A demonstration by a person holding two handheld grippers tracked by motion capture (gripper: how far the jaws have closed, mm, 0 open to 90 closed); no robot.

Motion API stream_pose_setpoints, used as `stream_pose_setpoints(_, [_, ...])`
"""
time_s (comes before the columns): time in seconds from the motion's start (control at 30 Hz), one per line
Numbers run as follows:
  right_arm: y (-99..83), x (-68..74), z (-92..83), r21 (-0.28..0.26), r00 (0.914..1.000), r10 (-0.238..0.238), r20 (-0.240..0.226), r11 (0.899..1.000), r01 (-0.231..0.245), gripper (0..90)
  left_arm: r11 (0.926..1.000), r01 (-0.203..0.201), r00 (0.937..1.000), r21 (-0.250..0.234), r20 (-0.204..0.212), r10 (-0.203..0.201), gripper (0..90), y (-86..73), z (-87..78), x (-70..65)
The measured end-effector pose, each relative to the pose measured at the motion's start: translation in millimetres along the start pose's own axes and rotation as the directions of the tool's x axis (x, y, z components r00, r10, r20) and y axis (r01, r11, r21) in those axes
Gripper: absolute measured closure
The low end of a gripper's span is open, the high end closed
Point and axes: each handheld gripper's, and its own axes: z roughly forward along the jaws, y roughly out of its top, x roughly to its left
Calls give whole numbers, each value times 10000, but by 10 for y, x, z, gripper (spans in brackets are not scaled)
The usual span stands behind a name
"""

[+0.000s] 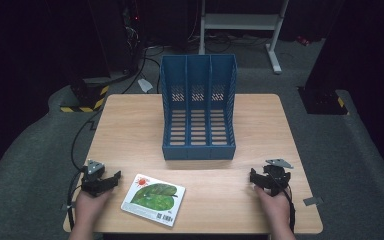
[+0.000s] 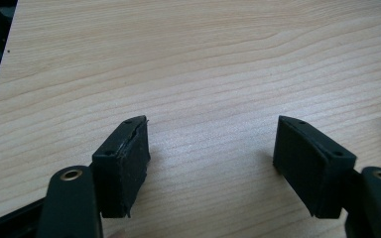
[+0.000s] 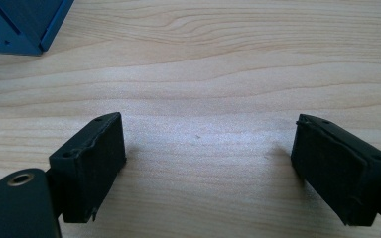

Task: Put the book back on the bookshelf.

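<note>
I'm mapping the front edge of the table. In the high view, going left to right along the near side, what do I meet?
Left gripper → picture book lying flat → right gripper. The blue file rack stands farther back, behind the book.

Black tongs (image 1: pixel 111 181), seemingly screw-fastened pads (image 2: pixel 124 168)

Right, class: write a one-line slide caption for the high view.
Open left gripper and right gripper flank a picture book before a blue file rack.
</note>
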Motion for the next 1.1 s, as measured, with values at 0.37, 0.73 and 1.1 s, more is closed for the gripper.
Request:
stream_pose_setpoints(0.37, [-52,6,-51,3,9995,-203,-226,9998,203,132,10000,30,10000,-21,-12,-30,299,0,3,-2])
stream_pose_setpoints(0.73, [-63,56,-142,-393,9938,-739,-829,9967,708,254,10000,-9,10000,-30,86,9,304,-7,-8,7])
stream_pose_setpoints(1.1, [-66,553,-382,-1478,9470,-1598,-2787,9815,1221,356,9997,237,9945,-107,1018,-225,397,7,-110,-11])
